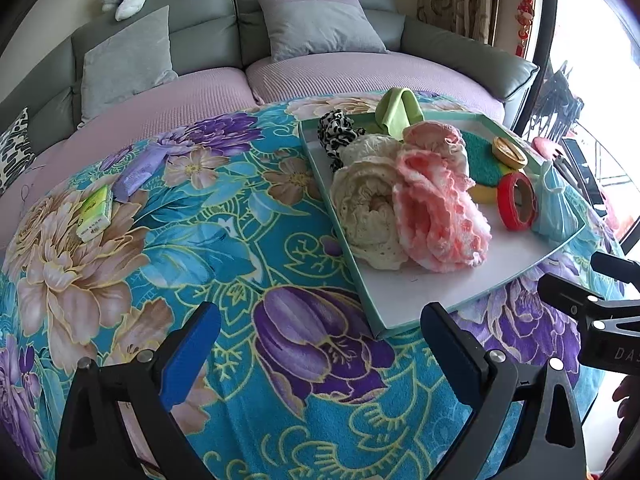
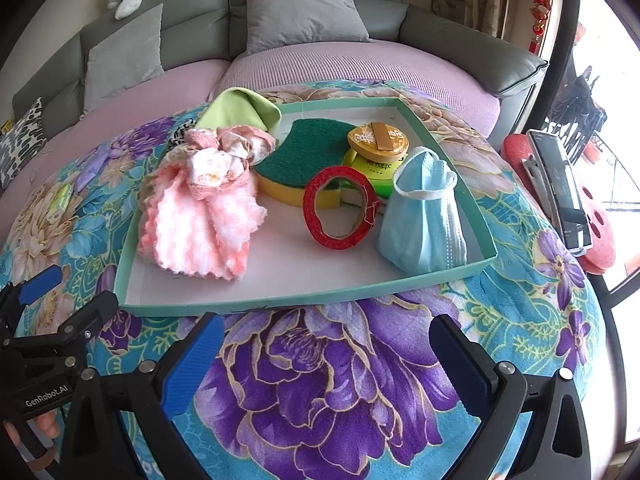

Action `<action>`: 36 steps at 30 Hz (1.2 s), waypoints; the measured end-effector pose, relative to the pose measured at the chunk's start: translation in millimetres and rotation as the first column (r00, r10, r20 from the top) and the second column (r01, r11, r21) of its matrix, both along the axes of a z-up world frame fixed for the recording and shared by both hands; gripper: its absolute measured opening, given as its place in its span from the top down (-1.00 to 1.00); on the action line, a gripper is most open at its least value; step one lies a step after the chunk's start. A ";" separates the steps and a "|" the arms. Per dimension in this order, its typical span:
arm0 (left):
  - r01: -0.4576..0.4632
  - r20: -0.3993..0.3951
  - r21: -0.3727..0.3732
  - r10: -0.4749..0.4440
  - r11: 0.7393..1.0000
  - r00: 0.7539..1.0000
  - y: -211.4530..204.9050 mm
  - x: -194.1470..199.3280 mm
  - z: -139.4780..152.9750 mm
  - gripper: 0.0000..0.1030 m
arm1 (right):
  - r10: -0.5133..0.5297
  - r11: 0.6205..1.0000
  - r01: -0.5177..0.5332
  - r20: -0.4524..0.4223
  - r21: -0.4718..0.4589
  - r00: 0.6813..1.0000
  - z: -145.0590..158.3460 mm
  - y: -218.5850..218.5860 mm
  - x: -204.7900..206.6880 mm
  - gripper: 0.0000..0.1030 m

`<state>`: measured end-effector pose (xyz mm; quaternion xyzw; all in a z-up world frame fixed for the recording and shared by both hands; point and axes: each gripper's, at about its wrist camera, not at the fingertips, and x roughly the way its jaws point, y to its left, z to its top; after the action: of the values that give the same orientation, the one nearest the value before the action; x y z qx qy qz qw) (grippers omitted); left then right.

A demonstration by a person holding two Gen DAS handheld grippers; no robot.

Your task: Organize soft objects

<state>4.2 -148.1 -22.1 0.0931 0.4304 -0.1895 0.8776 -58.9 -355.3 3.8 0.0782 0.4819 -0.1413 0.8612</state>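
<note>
On the table's floral cover, the soft things sit gathered in the teal tray (image 2: pixel 452 148), pink cloth (image 2: pixel 200 224) and face mask (image 2: pixel 424 220) within reach. I hold my left hand-held gripper (image 1: pixel 320 344) and right hand-held gripper (image 2: pixel 326 352) just short of its near rim, both wide open and empty, ready to pick.

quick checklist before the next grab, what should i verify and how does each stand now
1. Left gripper open and holding nothing: ok.
2. Right gripper open and holding nothing: ok.
3. Tray flat on the floral blanket: ok.
4. Pink cloth reachable near the tray's front edge: ok.
5. Blue face mask free of the red tape ring: cannot tell, they sit very close.
6. All soft items in the tray: not ok, the tissue pack lies outside on the blanket.
</note>
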 end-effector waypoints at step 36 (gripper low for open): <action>0.035 -0.019 0.020 -0.034 0.999 0.999 -3.5 -3.7 -2.8 -0.94 | -0.013 1.000 0.013 -0.018 -0.013 1.000 0.2 -2.6 -2.9 -1.00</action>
<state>0.5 -151.7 -24.8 0.1079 0.4388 -0.2010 0.8691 -61.8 -358.0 4.0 0.0746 0.4880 -0.1506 0.8565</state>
